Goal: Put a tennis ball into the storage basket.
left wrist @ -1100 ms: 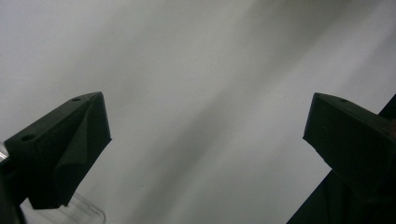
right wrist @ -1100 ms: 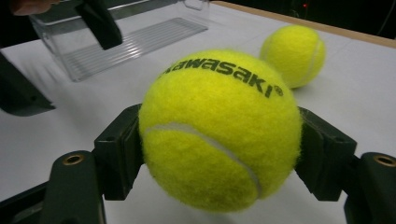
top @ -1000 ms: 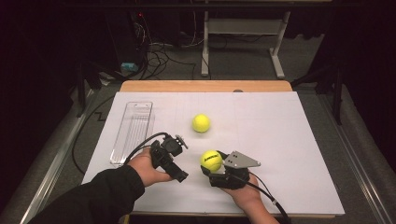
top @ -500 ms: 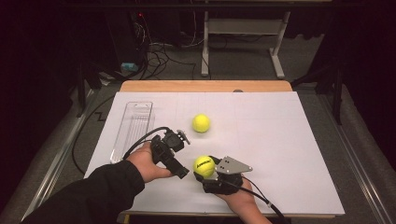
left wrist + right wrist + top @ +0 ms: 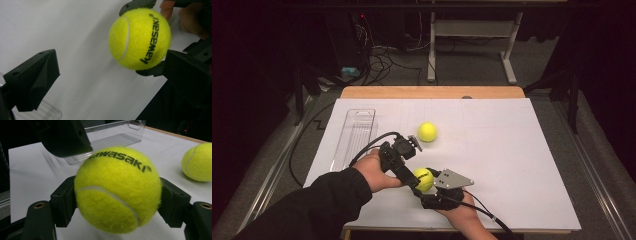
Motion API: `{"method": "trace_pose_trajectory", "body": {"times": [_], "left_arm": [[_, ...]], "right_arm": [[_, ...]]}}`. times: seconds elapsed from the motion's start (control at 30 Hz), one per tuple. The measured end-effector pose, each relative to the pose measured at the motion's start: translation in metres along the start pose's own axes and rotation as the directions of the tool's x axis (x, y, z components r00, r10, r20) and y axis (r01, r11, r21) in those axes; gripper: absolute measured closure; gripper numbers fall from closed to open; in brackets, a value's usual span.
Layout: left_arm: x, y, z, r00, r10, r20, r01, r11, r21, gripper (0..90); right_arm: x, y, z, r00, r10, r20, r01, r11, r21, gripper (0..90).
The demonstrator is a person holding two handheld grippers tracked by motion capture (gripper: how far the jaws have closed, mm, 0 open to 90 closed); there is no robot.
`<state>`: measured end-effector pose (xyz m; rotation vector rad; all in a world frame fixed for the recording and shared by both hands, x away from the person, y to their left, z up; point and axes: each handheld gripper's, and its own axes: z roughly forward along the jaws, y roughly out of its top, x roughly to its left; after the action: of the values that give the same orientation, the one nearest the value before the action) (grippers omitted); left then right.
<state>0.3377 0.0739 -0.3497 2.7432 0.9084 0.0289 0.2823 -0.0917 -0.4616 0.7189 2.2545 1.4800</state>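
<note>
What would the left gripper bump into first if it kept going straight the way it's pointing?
Probably the tennis ball held by the right gripper. The left gripper is open, and the ball sits just ahead toward one finger, though depth is hard to judge.

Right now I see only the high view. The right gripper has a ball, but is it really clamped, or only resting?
Observer: The right gripper is shut on the held ball; its jaws press the ball from both sides in the right gripper view.
Operator: And the left gripper, does it grip the ball too?
Observer: No. The left gripper is open; in its own view the ball sits up near one jaw, with a wide gap to the other.
Operator: Is anything written on the ball?
Observer: Yes, "kawasaki" in black letters.
Operator: What lies behind it?
Observer: A clear plastic tray, and the second ball on the table.
</note>
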Motion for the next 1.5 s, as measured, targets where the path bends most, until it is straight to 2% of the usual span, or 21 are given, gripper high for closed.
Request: {"method": "trace_pose_trajectory", "body": {"times": [0.27,0.63,0.7,0.93,1.0,1.1,1.2,1.3,1.5], "left_arm": [[-0.005,0.008,0.01,0.9996,0.011,0.024,-0.012,0.9999,0.011,1.7],[-0.007,0.014,0.027,0.9974,-0.005,0.071,0.002,0.9996,0.03,1.8],[-0.007,0.015,0.03,0.9967,-0.009,0.08,0.006,0.9992,0.039,3.7],[-0.008,0.015,0.036,0.994,-0.018,0.108,0.013,0.9986,0.051,9.6],[-0.007,0.015,0.038,0.9911,-0.018,0.132,0.012,0.9987,0.049,15.0],[-0.007,0.015,0.038,0.9904,-0.013,0.138,0.005,0.9986,0.053,17.6],[-0.007,0.015,0.038,0.9871,-0.006,0.16,-0.003,0.9986,0.053,24.2],[-0.008,0.015,0.038,0.9874,-0.004,0.158,-0.005,0.9985,0.054,25.9],[-0.008,0.016,0.037,0.9881,-0.002,0.154,-0.007,0.9983,0.057,26.6]], "right_arm": [[0.0,0.0,0.0,1.0,0.0,-0.008,0.0,1.0,-0.001,27.3],[0.003,0.0,0.001,0.9998,0.013,-0.014,-0.013,1.0,-0.01,27.3],[0.003,0.001,0.0,0.9999,-0.001,-0.016,0.001,1.0,-0.013,27.3],[0.004,0.001,-0.001,0.9996,0.02,-0.018,-0.02,1.0,-0.015,27.3],[0.003,0.001,-0.001,0.9998,0.009,-0.018,-0.009,1.0,-0.011,27.3],[0.002,0.001,0.0,0.9999,0.004,-0.015,-0.004,1.0,-0.013,27.3],[0.002,0.001,0.0,0.9999,0.004,-0.011,-0.004,1.0,-0.014,27.3],[0.003,0.001,0.0,0.9998,0.015,-0.01,-0.015,1.0,-0.009,27.3],[0.002,0.0,0.0,0.9999,0.004,-0.01,-0.004,1.0,-0.014,27.1]]}}
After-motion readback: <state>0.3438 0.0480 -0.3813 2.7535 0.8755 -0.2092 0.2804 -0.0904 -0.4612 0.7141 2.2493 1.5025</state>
